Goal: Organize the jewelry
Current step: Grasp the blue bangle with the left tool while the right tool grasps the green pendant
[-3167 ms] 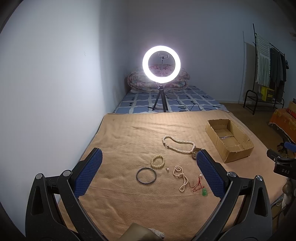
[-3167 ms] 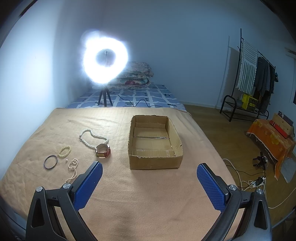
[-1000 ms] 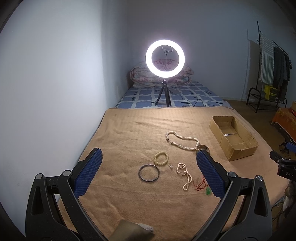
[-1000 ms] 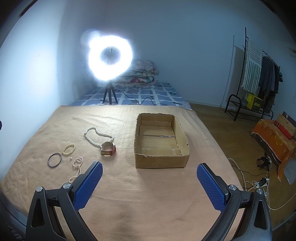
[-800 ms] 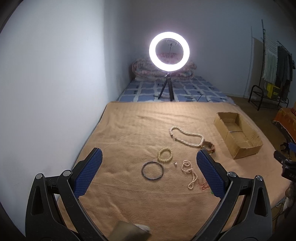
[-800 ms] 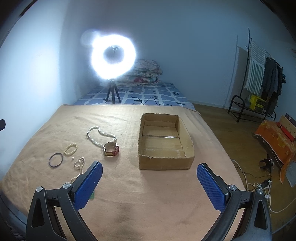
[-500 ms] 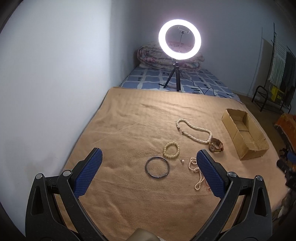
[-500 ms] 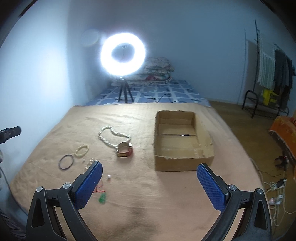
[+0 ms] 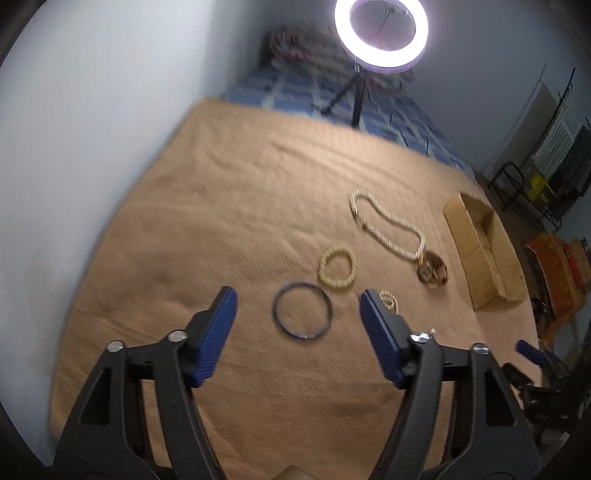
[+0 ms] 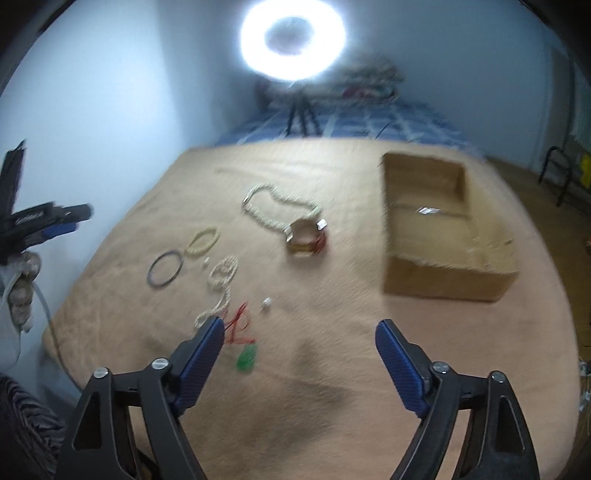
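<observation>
dark bangle [image 9: 303, 310] ahead of closing left hand-held gripper [image 9: 297, 308]

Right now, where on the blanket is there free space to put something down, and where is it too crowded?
Free: the wide strip of blanket between the wall and the dark bangle, the near edge in front of the cardboard box, and the far part toward the ring light. Crowded: the middle, where the bangle, bead bracelet, pearl necklace and red cord lie close together.
</observation>
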`<state>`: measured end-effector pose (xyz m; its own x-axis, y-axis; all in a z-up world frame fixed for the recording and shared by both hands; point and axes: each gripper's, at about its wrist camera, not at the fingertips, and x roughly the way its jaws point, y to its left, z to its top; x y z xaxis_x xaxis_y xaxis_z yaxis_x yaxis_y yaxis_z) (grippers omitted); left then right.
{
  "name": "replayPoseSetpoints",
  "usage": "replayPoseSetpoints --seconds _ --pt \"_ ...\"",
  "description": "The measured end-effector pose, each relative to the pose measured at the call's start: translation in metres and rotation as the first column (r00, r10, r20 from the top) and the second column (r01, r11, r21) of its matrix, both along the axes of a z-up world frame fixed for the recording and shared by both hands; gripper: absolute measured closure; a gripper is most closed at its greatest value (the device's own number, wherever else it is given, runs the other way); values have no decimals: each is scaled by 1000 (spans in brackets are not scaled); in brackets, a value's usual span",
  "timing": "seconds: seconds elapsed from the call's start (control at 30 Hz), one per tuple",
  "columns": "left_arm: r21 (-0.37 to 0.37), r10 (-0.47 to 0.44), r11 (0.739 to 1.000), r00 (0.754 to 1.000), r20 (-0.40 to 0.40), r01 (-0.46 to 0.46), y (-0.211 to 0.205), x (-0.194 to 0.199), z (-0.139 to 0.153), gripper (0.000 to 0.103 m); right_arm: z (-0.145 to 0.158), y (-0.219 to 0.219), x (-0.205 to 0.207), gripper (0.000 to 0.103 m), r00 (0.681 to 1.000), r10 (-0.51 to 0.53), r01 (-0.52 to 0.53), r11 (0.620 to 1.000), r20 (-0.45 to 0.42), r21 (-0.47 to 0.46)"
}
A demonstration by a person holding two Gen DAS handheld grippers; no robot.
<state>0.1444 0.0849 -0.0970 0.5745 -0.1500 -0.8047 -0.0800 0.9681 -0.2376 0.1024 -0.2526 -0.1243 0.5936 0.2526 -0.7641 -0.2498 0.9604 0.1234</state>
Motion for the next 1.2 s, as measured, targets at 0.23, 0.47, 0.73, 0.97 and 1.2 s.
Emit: replayPoseSetpoints --seconds 0.23,0.47,0.73,0.97,1.2 --pt "-29 -61 998 989 -136 57 0 23 -46 44 -45 28 10 40 981 121 -119 993 -149 25" --pt "-87 -38 996 973 -227 19 14 47 -80 49 -80 43 20 46 955 155 -155 988 -252 22" --pt "-77 -26 997 955 -296 3 16 71 -110 58 -83 47 27 47 948 154 -153 988 -279 25" --pt "-64 -28 998 955 -297 9 14 82 -118 62 -86 46 29 51 946 149 -145 989 -289 36" --pt "-20 -32 999 957 -288 28 11 85 -120 71 -87 51 32 53 947 152 -154 988 -282 14"
